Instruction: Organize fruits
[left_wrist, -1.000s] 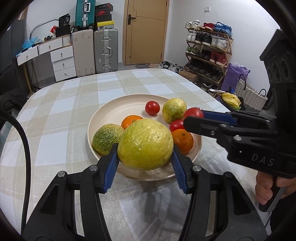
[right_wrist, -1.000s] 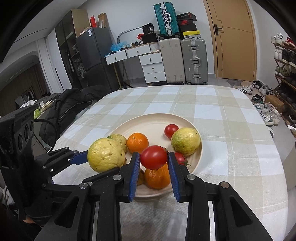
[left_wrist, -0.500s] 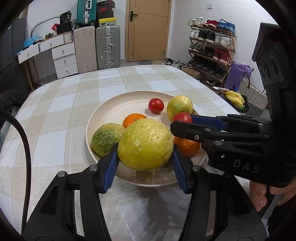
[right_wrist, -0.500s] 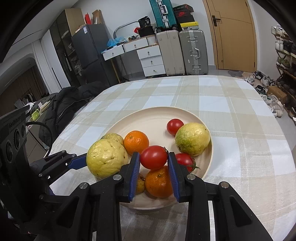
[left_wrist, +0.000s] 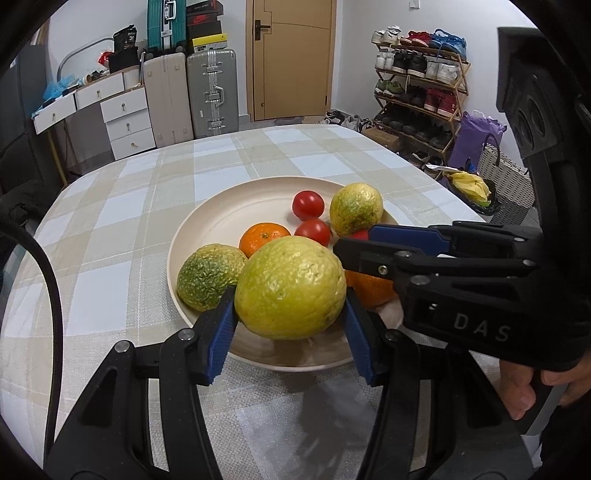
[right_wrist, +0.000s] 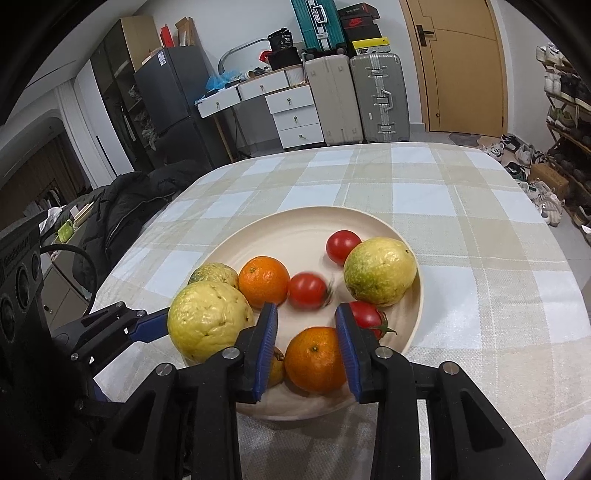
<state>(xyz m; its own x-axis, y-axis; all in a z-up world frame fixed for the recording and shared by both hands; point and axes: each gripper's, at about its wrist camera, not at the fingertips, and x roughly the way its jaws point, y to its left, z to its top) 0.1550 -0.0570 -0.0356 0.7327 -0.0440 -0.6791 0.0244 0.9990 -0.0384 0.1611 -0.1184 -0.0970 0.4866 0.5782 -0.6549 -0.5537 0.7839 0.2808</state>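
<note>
The plate (right_wrist: 369, 218) is cream. The worktop (right_wrist: 480, 229) cloth has beige and white checks. The big fruit (left_wrist: 291, 288) is yellow-green and bumpy. The tomatoes (left_wrist: 308, 205) are red. The oranges (right_wrist: 263, 281) are orange. The fingers (right_wrist: 266, 347) are black with blue pads.

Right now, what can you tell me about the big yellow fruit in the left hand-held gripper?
The big yellow fruit is round, yellow-green, with bumpy, pitted skin and small brown spots. The left hand-held gripper clamps it between blue pads at both sides, above the near rim of the plate. It hides part of an orange behind it.
</note>
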